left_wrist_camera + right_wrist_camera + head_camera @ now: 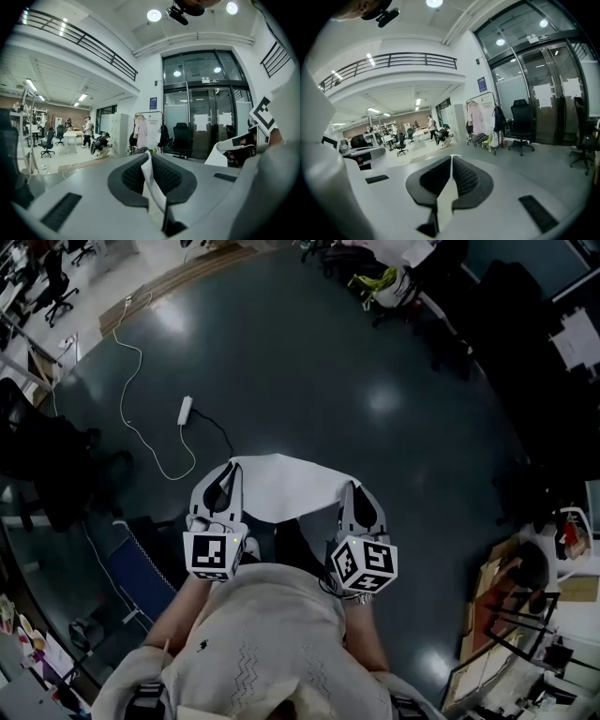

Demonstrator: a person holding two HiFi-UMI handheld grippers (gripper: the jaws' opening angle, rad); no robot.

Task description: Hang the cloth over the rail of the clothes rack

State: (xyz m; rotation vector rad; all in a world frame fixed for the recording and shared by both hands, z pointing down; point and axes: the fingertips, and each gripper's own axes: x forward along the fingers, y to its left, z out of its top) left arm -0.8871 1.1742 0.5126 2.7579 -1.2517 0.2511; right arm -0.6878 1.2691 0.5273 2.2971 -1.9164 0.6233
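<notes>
A white cloth (281, 486) hangs stretched between my two grippers, in front of my body and above the dark floor. My left gripper (225, 474) is shut on the cloth's left corner, and a fold of cloth (153, 187) shows pinched between its dark pads (131, 176). At the other corner my right gripper (358, 495) is shut too, with a strip of cloth (446, 199) between its pads (466, 176). The clothes rack (149, 123) stands far ahead by the glass doors with garments on it. It also shows in the right gripper view, where the clothes rack (482, 117) is well out of reach.
A power strip (185, 410) and its white cable lie on the floor ahead. Black office chairs (182, 138) (521, 125) stand near the rack. Cardboard and frames (502, 601) are at my right, and a blue seat (141, 579) is at my left. People are at desks far left.
</notes>
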